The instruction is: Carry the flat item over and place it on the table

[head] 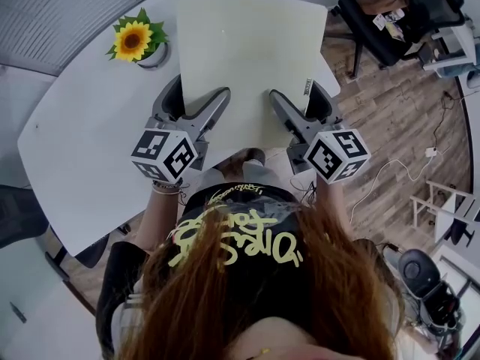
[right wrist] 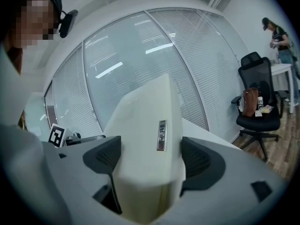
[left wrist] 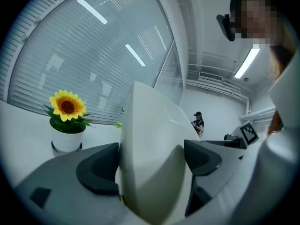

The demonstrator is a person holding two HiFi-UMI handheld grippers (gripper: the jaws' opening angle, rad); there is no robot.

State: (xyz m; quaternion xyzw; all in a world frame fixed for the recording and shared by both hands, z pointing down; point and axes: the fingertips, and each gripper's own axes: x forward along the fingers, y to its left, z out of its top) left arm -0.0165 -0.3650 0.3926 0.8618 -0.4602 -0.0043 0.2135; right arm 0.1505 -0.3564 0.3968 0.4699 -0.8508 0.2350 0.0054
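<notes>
The flat item (head: 247, 58) is a pale cream slab with rounded corners and a small label (head: 307, 87) on its right edge. It lies level over the white table (head: 82, 126); I cannot tell whether it touches the top. My left gripper (head: 196, 100) is shut on its near left edge, and my right gripper (head: 300, 100) is shut on its near right edge. In the left gripper view the flat item (left wrist: 150, 149) fills the gap between the dark pads of that gripper (left wrist: 152, 161). In the right gripper view the flat item (right wrist: 145, 125) sits clamped in that gripper (right wrist: 147, 161).
A potted sunflower (head: 135, 41) stands on the table just left of the slab. A black office chair (head: 382, 21) with things on it is at the right over wood floor, with cables and gear nearby. A person (right wrist: 276, 36) stands far off.
</notes>
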